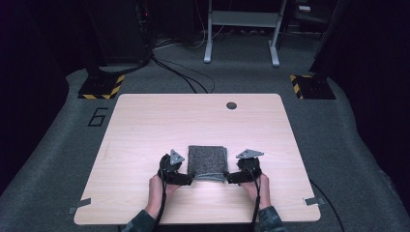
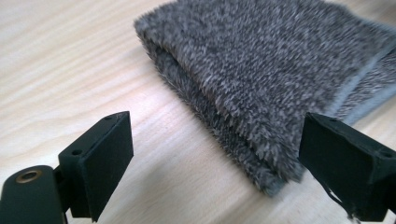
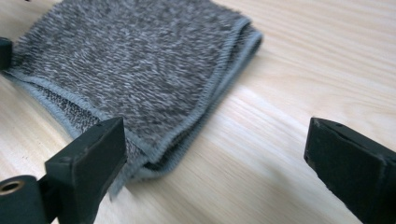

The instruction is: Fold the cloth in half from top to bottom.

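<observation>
Towel (image 1: 207, 158), grey and folded to a small pad, lay flat on the counter (image 1: 145, 125) near my edge, between my left tongs (image 1: 192, 179) and right tongs (image 1: 227, 177). Both tongs stood open, gripping nothing, one at each near corner, presumably to take them. Its slightly longer axis ran away from me, stitched edges toward my right.

A folded grey terry towel (image 1: 207, 159) is lying flat on the table, stacked in layers with a pale stitched hem running along its near edge. It is sitting between the two grippers, its near corners just beside their open tips.
</observation>
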Tool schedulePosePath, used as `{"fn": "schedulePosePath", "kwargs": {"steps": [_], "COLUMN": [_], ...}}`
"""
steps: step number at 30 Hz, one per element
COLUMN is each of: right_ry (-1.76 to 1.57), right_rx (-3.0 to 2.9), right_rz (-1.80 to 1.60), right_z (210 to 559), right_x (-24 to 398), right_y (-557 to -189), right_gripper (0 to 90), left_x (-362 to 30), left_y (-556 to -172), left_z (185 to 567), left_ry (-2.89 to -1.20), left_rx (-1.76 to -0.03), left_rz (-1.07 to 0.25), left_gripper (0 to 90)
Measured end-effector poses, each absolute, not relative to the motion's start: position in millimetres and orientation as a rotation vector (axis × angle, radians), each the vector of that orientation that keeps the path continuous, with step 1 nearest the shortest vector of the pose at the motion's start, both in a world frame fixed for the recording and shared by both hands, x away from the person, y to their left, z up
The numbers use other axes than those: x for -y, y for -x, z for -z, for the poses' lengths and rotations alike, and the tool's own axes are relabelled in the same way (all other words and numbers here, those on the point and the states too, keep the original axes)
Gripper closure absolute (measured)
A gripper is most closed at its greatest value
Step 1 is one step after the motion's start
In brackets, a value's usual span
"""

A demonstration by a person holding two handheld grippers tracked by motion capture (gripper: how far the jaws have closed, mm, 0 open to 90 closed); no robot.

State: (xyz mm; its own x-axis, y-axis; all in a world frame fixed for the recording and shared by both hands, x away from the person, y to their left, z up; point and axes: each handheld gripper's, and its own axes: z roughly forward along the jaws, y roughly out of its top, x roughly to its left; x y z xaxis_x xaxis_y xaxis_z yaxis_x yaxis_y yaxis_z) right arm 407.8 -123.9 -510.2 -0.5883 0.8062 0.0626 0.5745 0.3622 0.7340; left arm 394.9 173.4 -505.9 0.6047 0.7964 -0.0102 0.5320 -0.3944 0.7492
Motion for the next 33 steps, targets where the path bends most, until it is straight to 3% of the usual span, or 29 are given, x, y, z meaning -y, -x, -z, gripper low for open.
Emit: {"fn": "schedulePosePath", "kwargs": {"steps": [8,21,33], "right_ry": [-1.262,-1.425,-1.433], "right_rx": [-2.242,-2.095,-2.065], "right_rz": [-1.051,-0.922,-0.889], "right_z": [503.2,520.0,528.9], "right_x": [153.8,220.9,229.6], "right_y": [-389.6,-371.4,-370.7], "right_gripper": [6.8,7.1,6.7], "left_x": [-202.0,-269.3,-272.5], "left_y": [-384.3,-377.7,-375.8], "left_z": [496.2,519.1,529.9], "left_ry": [-2.032,-1.997,-2.032], "left_rx": [-1.076,-1.282,-1.279], "left_rz": [-0.473,-0.514,-0.589], "left_gripper": [8.3,7.3,5.3]}}
